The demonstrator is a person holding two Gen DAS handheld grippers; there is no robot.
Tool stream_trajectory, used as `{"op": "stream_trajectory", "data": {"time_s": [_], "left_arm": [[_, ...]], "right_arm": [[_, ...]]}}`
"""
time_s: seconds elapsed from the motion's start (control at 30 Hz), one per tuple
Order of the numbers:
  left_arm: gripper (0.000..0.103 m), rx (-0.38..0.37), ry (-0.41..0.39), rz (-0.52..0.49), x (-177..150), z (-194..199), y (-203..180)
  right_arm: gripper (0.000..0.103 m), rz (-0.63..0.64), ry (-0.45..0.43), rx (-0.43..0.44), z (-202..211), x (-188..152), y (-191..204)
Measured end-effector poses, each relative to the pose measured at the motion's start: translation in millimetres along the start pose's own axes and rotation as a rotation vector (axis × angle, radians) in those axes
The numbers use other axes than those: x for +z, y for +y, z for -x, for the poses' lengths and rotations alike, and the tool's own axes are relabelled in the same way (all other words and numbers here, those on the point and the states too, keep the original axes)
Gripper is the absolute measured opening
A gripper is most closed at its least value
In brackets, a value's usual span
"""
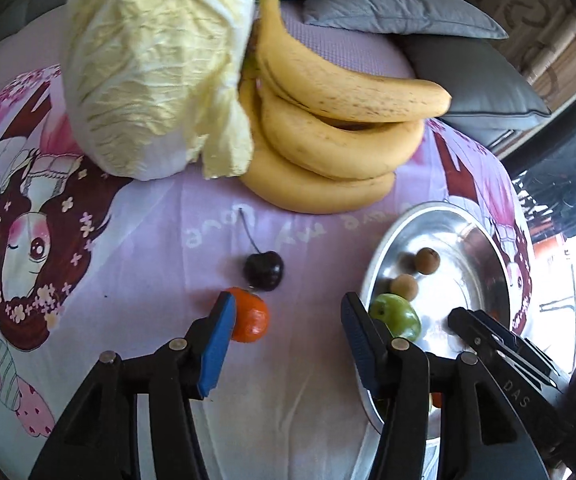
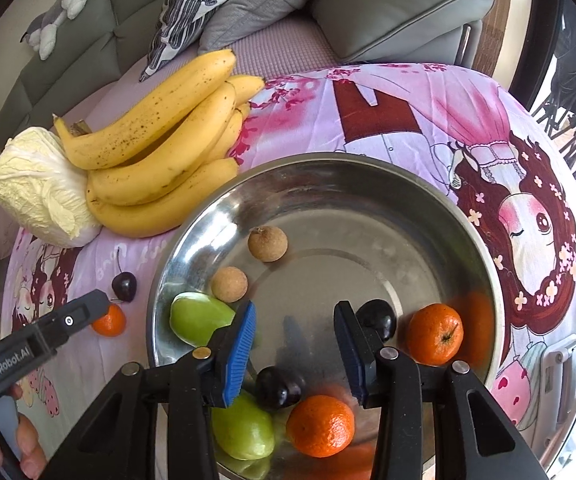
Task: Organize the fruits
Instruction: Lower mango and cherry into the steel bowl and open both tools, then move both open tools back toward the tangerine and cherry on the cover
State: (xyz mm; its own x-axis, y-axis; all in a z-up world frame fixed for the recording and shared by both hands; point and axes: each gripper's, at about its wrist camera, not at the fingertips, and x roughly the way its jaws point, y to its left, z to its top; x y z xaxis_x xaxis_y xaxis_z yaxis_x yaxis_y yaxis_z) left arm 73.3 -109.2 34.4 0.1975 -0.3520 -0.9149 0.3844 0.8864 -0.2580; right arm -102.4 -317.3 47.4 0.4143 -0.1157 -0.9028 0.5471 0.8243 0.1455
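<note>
A steel bowl (image 2: 328,162) holds two longans (image 2: 267,243), two green fruits (image 2: 197,316), two tangerines (image 2: 434,334) and two dark cherries (image 2: 378,318). My right gripper (image 2: 296,316) hangs open over the bowl's near side with nothing between its pads. On the cloth left of the bowl (image 1: 404,222) lie a stemmed dark cherry (image 1: 263,270) and a tangerine (image 1: 249,316). My left gripper (image 1: 288,308) stands open above them; the tangerine shows just inside its left pad, and I cannot tell whether they touch.
A bunch of bananas (image 1: 328,120) and a napa cabbage (image 1: 147,60) lie at the far side of the pink cartoon-print cloth (image 1: 147,240). Grey sofa cushions (image 2: 400,8) rise behind. A hand (image 2: 27,440) holds the left tool at the lower left.
</note>
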Motion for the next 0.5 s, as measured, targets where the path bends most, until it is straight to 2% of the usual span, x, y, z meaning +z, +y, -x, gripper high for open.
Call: {"op": "stream_trajectory", "data": {"time_s": [0.13,0.37,0.47,0.5], "left_arm": [[0.057,0.013,0.004,0.041,1.9,-2.9,11.1],[0.066,0.022,0.030,0.023,-1.4,-12.6,6.9],[0.078,0.045,0.024,0.010,-2.4,-16.9,4.5],[0.078,0.053,0.020,0.004,-2.5,-17.2,4.1]], "right_arm": [[0.048,0.018,-0.001,0.001,-1.0,-2.9,6.8],[0.067,0.033,0.001,-0.009,-1.6,-2.7,11.3],[0.075,0.041,0.011,0.007,-4.8,-2.0,12.2],[0.077,0.044,0.013,0.009,-5.3,-2.3,12.7]]}}
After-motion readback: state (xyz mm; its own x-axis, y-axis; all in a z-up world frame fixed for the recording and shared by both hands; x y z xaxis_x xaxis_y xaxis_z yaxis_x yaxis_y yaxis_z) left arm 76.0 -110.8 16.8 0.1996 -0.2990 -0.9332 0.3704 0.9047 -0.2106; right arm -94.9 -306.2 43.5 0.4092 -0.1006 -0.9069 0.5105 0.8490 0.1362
